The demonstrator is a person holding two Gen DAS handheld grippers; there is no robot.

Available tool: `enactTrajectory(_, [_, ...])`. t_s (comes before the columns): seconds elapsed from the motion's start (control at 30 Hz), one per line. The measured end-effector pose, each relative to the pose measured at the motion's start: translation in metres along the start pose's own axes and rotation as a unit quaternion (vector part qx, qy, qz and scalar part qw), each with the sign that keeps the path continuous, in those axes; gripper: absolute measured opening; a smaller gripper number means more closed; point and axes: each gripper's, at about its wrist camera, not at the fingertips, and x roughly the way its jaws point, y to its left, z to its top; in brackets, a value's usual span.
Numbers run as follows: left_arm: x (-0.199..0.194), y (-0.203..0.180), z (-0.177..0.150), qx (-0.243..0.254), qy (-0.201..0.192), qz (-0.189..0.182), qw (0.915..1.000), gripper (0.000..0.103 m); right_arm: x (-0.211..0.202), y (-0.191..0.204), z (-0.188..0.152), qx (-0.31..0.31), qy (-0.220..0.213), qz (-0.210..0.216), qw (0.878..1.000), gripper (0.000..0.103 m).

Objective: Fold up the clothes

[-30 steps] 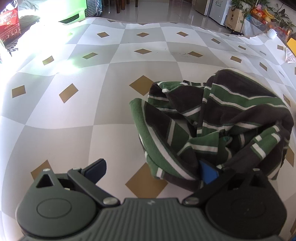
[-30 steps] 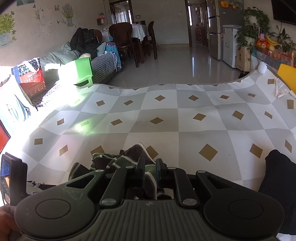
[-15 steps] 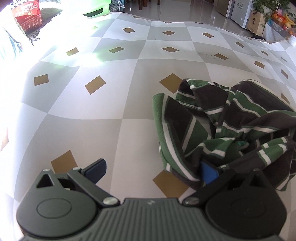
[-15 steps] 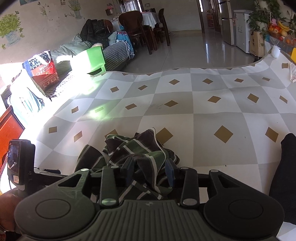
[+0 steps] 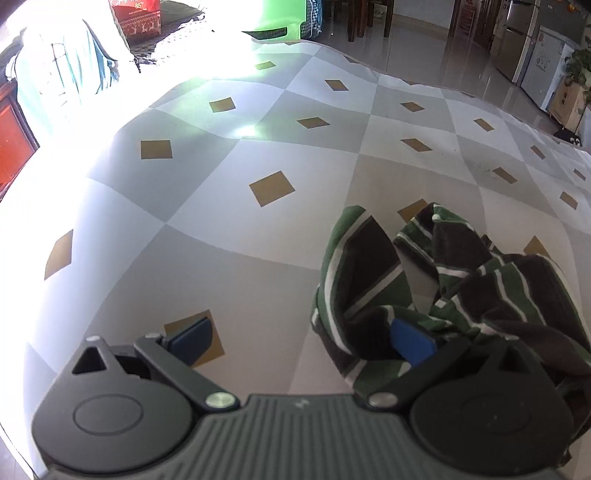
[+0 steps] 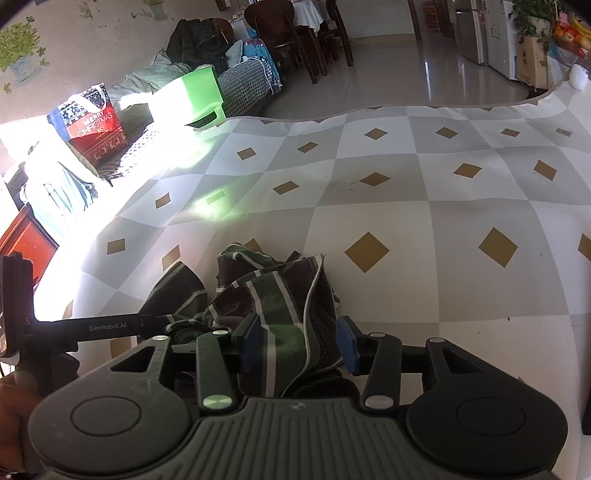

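A crumpled garment [image 5: 480, 288] with green, dark brown and white stripes lies bunched on the checked tablecloth [image 5: 258, 258]. My left gripper [image 5: 301, 343] is open wide at the heap's left edge. Its right blue pad [image 5: 412, 345] is tucked against a fold and its left pad [image 5: 192, 339] is over bare cloth. In the right wrist view the same garment [image 6: 280, 295] runs up between the fingers of my right gripper [image 6: 301, 343]. Its jaws are opening, with a striped fold lying loosely between the blue pads [image 6: 349, 345].
The left tool's black bar [image 6: 110, 326] and a hand [image 6: 11, 406] sit at the left edge. Beyond the table's far edge are a red Christmas bag [image 6: 92, 125], a green box [image 6: 199, 96], dining chairs [image 6: 295, 33] and a shiny floor. The tablecloth [image 6: 443, 258] stretches away to the right.
My right gripper's jaws went from shut on the garment to apart, and it sank toward the table. The left gripper swung left, so the heap now sits at its right.
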Motion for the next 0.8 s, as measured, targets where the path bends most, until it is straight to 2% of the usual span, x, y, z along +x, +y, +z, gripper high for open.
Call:
enactTrajectory(0.17, [-0.005, -0.008, 0.0, 0.022, -0.009, -0.035, 0.9991, 0.103, 0.022, 0.007, 0.006, -0.006, 0.004, -0.003, 1.0, 0.048])
enactTrajectory(0.4, [-0.008, -0.033, -0.011, 0.085, -0.006, -0.079, 0.9932, 0.103, 0.052, 0.007, 0.012, -0.006, 0.021, -0.024, 0.999, 0.05])
enactTrajectory(0.6, [-0.008, -0.051, -0.022, 0.14, -0.007, -0.088, 0.9862, 0.103, 0.075, 0.011, 0.007, -0.013, 0.053, -0.03, 0.998, 0.051])
enactTrajectory(0.8, [0.003, -0.049, -0.028, 0.134, 0.026, -0.091, 0.9865, 0.103, 0.089, 0.015, 0.001, -0.008, 0.079, -0.027, 0.996, 0.052])
